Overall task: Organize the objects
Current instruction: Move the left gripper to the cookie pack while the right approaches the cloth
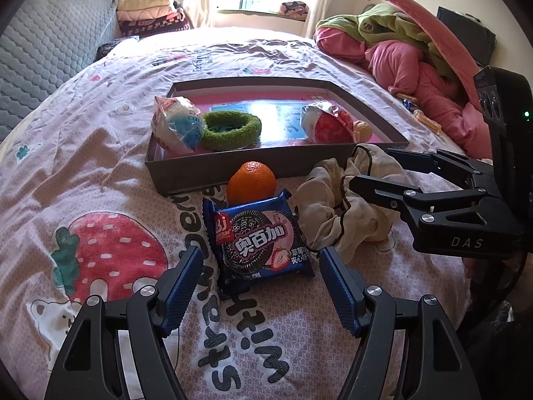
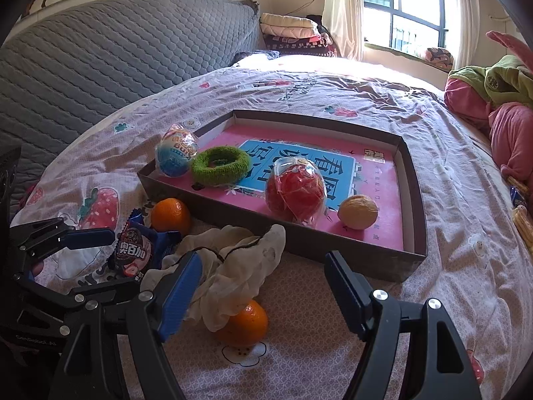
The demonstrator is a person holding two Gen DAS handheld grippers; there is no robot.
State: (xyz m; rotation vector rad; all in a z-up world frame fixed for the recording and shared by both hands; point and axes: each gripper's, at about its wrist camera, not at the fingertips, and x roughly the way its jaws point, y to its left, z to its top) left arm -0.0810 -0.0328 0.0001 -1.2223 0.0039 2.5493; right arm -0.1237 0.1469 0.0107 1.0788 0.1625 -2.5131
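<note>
A shallow grey box [image 1: 200,171] [image 2: 413,180] lies on the bed. It holds a blue wrapped egg [image 1: 176,126] [image 2: 175,156], a green scrunchie [image 1: 231,130] [image 2: 220,165], a red wrapped egg [image 1: 328,125] [image 2: 294,191] and a yellowish fruit [image 1: 363,130] [image 2: 358,211]. In front lie an orange [image 1: 251,183] [image 2: 170,216], a blue cookie packet [image 1: 260,243] [image 2: 133,253] and a cream scrunchie [image 1: 339,210] [image 2: 233,266] over a second orange [image 2: 245,325]. My left gripper [image 1: 261,286] [image 2: 100,260] is open around the packet. My right gripper [image 2: 263,293] [image 1: 369,166] is open at the cream scrunchie.
A pile of pink and green bedding [image 1: 409,50] [image 2: 493,100] sits at the bed's right side. A grey quilted headboard [image 1: 43,56] [image 2: 100,66] stands on the left. Folded blankets [image 1: 146,13] lie near the window. Small snack items [image 2: 521,213] lie at the right edge.
</note>
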